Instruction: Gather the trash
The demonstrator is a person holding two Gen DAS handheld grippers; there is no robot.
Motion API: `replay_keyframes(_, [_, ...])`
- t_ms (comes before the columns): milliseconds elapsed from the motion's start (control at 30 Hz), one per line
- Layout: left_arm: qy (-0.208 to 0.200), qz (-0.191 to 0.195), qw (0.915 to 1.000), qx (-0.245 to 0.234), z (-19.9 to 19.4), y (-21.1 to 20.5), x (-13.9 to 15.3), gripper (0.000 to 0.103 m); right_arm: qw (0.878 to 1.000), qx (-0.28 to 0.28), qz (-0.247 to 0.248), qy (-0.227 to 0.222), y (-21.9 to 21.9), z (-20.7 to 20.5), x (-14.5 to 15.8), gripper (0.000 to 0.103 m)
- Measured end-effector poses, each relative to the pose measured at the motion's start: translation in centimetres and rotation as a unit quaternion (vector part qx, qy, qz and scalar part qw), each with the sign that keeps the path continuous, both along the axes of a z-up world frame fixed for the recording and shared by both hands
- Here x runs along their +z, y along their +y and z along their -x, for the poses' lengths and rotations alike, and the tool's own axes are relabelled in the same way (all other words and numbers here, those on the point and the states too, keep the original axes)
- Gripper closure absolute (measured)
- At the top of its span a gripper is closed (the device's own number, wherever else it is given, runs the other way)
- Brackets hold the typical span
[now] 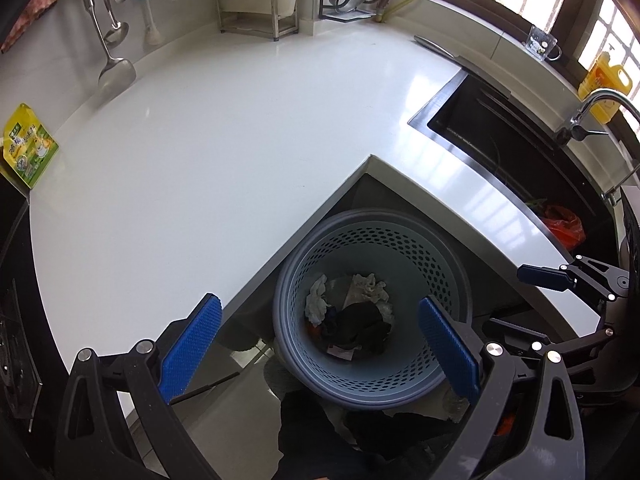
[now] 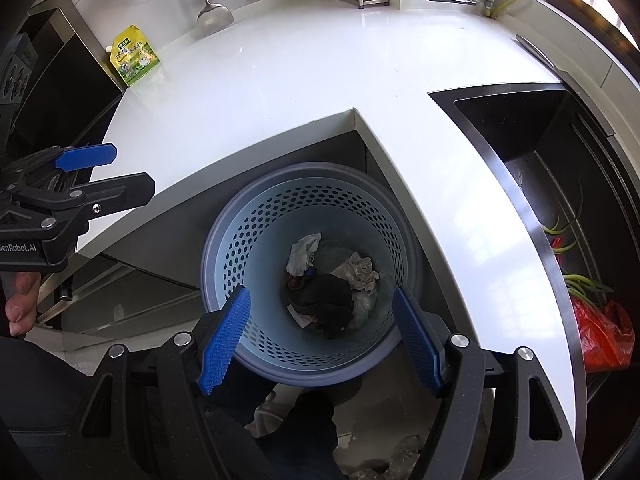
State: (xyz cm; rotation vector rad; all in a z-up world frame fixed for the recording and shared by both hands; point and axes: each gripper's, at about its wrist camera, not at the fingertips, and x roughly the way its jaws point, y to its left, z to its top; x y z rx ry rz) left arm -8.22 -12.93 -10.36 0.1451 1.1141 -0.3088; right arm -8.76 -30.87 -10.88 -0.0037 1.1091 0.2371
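Both your tools, left tool [image 1: 320,344] and right tool [image 2: 322,338], are spread wide and hold nothing. The yellow pouch [image 2: 134,60] lies upper left on the bench [image 2: 280,80], nearer your left tool.

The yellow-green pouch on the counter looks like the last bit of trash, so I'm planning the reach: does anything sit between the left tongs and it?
Nothing visible does. Bare white counter lies between the open left tongs and the pouch at the counter's far left edge.
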Motion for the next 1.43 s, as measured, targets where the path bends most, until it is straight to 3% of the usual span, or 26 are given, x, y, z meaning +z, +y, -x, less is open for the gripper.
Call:
replay_keyframes(433, [0.000, 0.003, 1.0000, 0.007, 0.00, 0.22, 0.23, 0.007, 1.000, -0.003, -0.005, 0.013, -0.09, -0.20, -0.75, 0.033])
replay_keyframes(800, [-0.027, -0.012, 0.9995, 0.010, 0.04, 0.18, 0.80, 0.008, 1.000, -0.007, -0.005, 0.014, -0.27, -0.23, -0.88, 0.033])
replay_keyframes(1267, [-0.016, -0.023, 0.9993, 0.027, -0.25, 0.59, 0.47, 0.006, 1.000, -0.003, -0.004, 0.016, 0.05, -0.40, -0.93, 0.033])
replay_keyframes(1433, [-0.002, -0.007, 0.9998, 0.021, -0.34, 0.65, 0.38, 0.006, 1.000, -0.001, -0.003, 0.016, 0.17, -0.47, -0.94, 0.033])
